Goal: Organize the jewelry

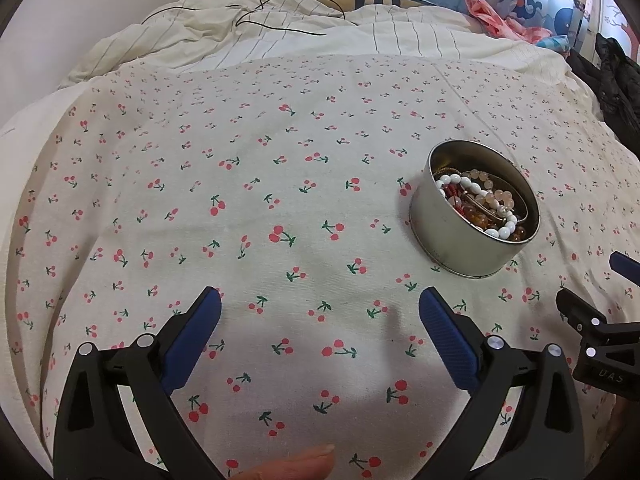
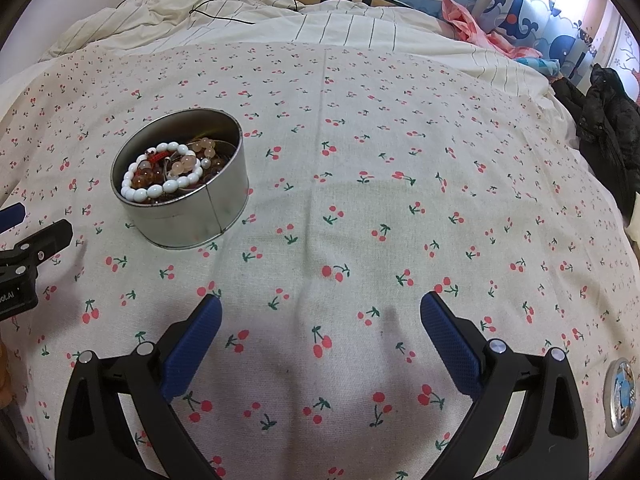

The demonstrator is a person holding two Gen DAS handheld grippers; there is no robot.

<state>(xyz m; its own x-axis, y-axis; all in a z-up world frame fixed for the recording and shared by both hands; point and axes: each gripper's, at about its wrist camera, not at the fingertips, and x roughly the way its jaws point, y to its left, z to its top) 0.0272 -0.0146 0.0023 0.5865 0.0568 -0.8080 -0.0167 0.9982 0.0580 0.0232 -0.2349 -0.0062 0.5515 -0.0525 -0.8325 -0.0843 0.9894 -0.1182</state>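
Bed covered by a cherry-print cloth (image 2: 360, 200). A round metal tin (image 2: 188, 216) stands upright directly on the cloth. Beyond the tin, striped bedding (image 2: 340, 28) lies rumpled. Well to the tin's right, near the cloth's edge, lies a round lid (image 2: 620, 396).

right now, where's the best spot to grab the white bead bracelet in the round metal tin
Probably the near arc of the white bead bracelet, which lies on top of the other beads against the front wall of the round metal tin. Come from straight above, since the upright wall blocks any sideways approach, with the open right tongs straddling the strand.
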